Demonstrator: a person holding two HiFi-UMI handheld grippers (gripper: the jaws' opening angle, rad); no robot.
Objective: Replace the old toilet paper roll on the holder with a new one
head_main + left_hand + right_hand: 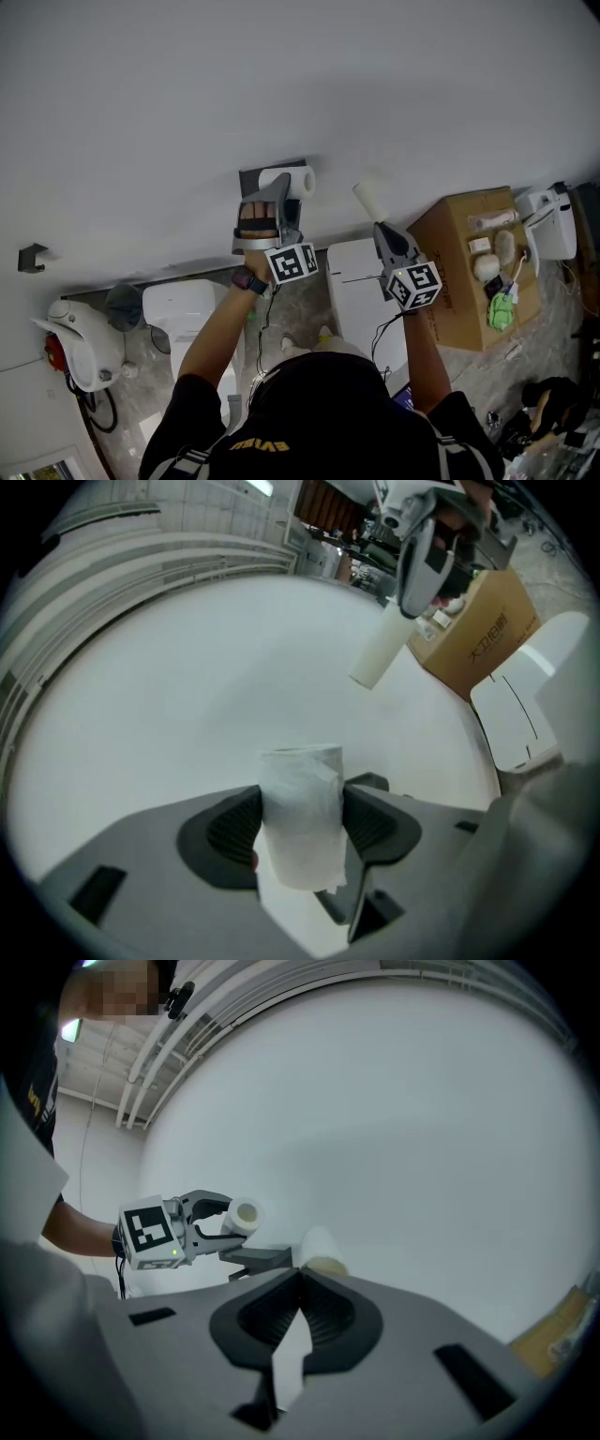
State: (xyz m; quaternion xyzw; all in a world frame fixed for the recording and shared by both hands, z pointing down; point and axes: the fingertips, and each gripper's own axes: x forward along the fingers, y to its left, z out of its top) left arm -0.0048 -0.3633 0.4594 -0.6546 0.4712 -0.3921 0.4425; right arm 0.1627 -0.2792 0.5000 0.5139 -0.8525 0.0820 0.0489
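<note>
Head view first: holding a toilet paper roll (291,180) in the left gripper (277,195), jaws wide and pressing on both its sides, right at the dark holder (251,176) on the wall (141,112). Pinching a slimmer roll (369,200) by one end in the right gripper (379,225), off to the holder's right. Cardboard box (469,272) further right, down low. Left gripper view next: toilet paper roll (302,813) squeezed between both pads, ragged loose sheet at its lower edge, slimmer roll (380,653) up ahead. Right gripper view last: jaws shut tight together, slimmer roll (322,1249) poking out just past the tips, toilet paper roll (246,1213) just beside the holder (264,1258).
</note>
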